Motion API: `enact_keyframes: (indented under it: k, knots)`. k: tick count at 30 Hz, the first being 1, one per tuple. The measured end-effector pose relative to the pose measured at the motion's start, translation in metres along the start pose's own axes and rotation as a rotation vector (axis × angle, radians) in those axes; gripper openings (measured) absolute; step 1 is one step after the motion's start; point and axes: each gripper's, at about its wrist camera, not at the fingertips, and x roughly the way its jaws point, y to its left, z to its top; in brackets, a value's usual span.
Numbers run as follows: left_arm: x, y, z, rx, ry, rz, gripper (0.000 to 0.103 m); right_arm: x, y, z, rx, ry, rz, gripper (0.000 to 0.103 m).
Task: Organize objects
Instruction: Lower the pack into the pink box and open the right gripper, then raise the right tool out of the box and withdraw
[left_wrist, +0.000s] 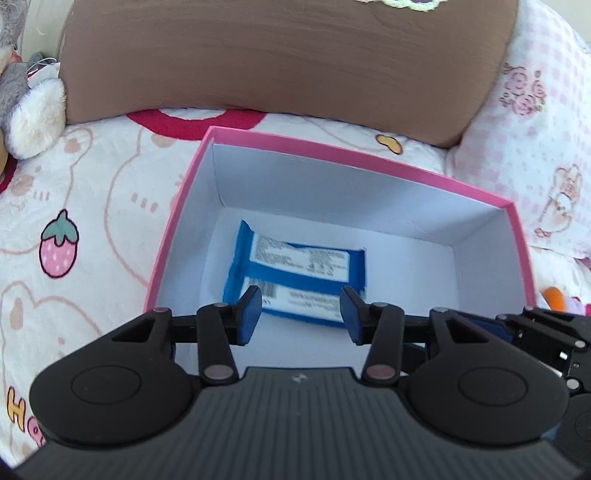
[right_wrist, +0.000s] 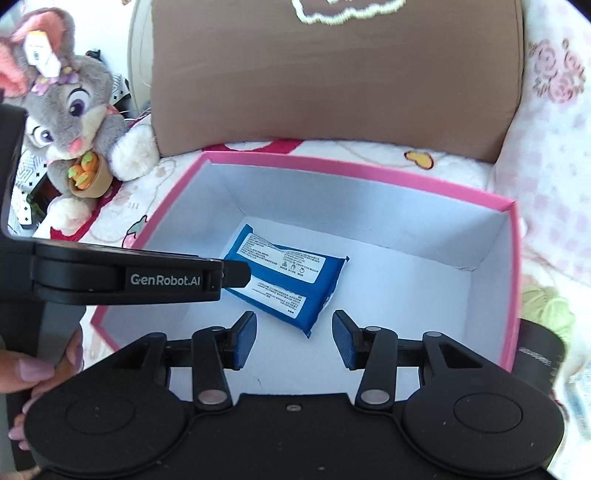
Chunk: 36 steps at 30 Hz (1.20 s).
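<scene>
A cartoon-print bedspread (left_wrist: 92, 206) carries a brown cushion (right_wrist: 332, 85) at its far edge, a grey plush rabbit (right_wrist: 74, 122) at the far-left corner, and an open pink box (left_wrist: 369, 157). Inside, toward the box's left wall, lies a blue wipes packet (right_wrist: 284, 280). Above the box's near edge hover the left gripper (left_wrist: 300, 314) and right gripper (right_wrist: 294, 339), jaws apart, empty.

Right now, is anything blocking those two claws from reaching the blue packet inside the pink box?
Nothing visible. The blue packet lies alone on the pink box floor; left claw and right claw hang open above it.
</scene>
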Motion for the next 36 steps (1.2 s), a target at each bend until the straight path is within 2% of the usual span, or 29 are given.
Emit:
enact_keyframes:
  k: [4, 7, 9, 13, 16, 19, 23, 31, 36]
  knots:
    - [-0.021, -0.009, -0.011, 0.037, -0.023, 0.003, 0.050, -0.025, 0.010, -0.006, -0.039, -0.011, -0.029, 0.051]
    - [-0.042, -0.012, -0.015, 0.002, -0.038, -0.001, 0.050, -0.046, 0.017, -0.012, -0.057, -0.032, -0.048, 0.051]
    - [-0.058, -0.016, -0.016, 0.012, -0.046, -0.017, 0.051, -0.058, 0.020, -0.016, -0.062, -0.028, -0.032, 0.051]
    - [-0.082, -0.022, -0.022, 0.003, -0.009, -0.079, 0.058, -0.077, 0.026, -0.023, -0.087, -0.026, -0.033, 0.051]
    - [-0.095, -0.036, -0.027, 0.046, 0.002, -0.049, 0.060, -0.090, 0.031, -0.028, -0.097, -0.021, -0.045, 0.051]
    - [-0.109, -0.045, -0.033, 0.056, -0.009, -0.067, 0.064, -0.107, 0.033, -0.033, -0.106, -0.032, -0.071, 0.052]
    - [-0.126, -0.060, -0.050, 0.098, -0.019, -0.044, 0.066, -0.130, 0.027, -0.044, -0.095, -0.051, -0.079, 0.057]
    - [-0.156, -0.091, -0.069, 0.150, -0.004, -0.122, 0.073, -0.170, 0.026, -0.064, -0.119, -0.061, -0.090, 0.059]
    - [-0.172, -0.106, -0.076, 0.181, 0.003, -0.112, 0.077, -0.193, 0.027, -0.069, -0.159, -0.061, -0.124, 0.061]
